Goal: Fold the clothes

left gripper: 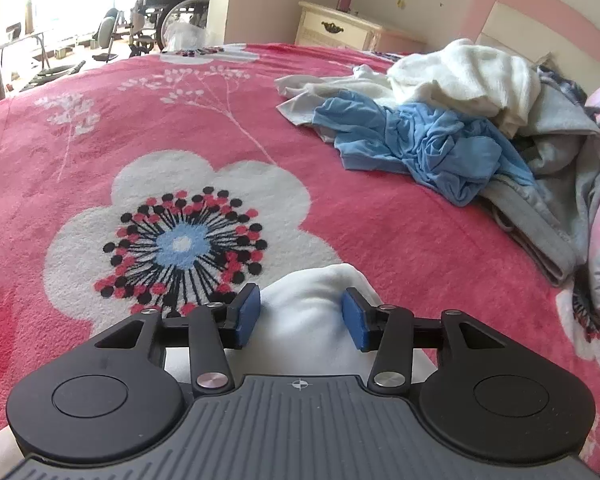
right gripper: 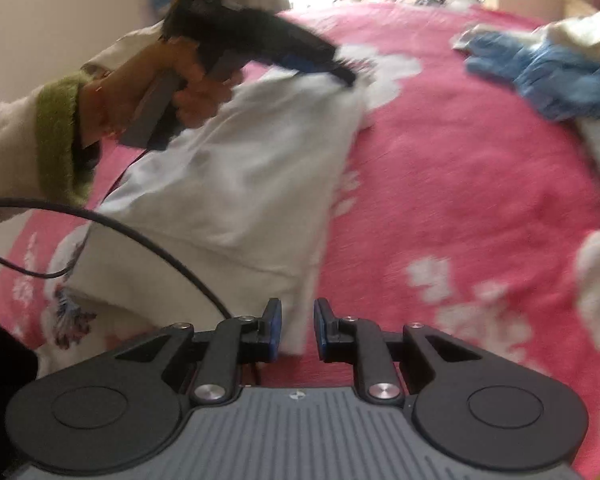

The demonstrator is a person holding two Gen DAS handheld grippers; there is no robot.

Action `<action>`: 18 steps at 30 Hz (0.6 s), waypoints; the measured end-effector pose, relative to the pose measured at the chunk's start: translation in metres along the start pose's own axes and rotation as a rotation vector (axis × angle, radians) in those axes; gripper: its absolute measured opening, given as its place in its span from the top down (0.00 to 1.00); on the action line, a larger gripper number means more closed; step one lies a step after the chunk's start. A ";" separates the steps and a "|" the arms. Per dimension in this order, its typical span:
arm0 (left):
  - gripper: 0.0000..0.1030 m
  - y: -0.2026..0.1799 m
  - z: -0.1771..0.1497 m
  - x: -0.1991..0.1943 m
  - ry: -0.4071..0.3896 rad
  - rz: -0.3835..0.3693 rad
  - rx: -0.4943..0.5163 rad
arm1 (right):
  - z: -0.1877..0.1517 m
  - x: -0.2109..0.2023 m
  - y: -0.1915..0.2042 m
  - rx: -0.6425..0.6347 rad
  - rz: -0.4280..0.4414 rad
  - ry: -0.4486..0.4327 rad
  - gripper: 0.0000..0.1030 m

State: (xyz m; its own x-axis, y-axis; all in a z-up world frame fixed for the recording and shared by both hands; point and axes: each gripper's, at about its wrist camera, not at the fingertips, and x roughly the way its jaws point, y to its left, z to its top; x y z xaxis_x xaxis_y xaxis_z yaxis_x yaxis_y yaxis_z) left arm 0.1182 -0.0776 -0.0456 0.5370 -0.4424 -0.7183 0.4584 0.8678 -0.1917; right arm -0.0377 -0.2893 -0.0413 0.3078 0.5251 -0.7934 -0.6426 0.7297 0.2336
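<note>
Pink flowered bedspread (left gripper: pixel 380 232) carries everything. Left gripper (left gripper: pixel 300 316) stands with its blue pads spread, straddling a raised fold of the white garment (right gripper: pixel 236 176), not pinching it. Right gripper (right gripper: pixel 297 330) is parted too, the garment's near corner between its pads. Unfolded laundry (left gripper: pixel 440 120) crowds the headboard end, well apart; open bedspread lies between for laying folds.
</note>
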 end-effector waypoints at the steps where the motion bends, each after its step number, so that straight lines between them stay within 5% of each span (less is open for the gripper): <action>1: 0.55 0.002 0.002 -0.003 -0.002 -0.006 -0.014 | 0.001 -0.004 -0.006 0.008 -0.005 -0.017 0.81; 11: 0.55 0.025 0.006 -0.080 -0.111 -0.025 -0.080 | 0.020 -0.037 -0.036 0.061 -0.053 -0.181 0.81; 18: 0.55 0.030 -0.042 -0.150 -0.054 -0.083 -0.019 | 0.052 -0.021 -0.014 -0.034 0.078 -0.227 0.81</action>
State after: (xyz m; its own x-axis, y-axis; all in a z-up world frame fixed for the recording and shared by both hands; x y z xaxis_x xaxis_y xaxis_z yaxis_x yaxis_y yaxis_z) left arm 0.0220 0.0247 0.0283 0.5352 -0.5239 -0.6626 0.4899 0.8315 -0.2618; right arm 0.0010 -0.2878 0.0011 0.4039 0.6668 -0.6262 -0.6925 0.6702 0.2670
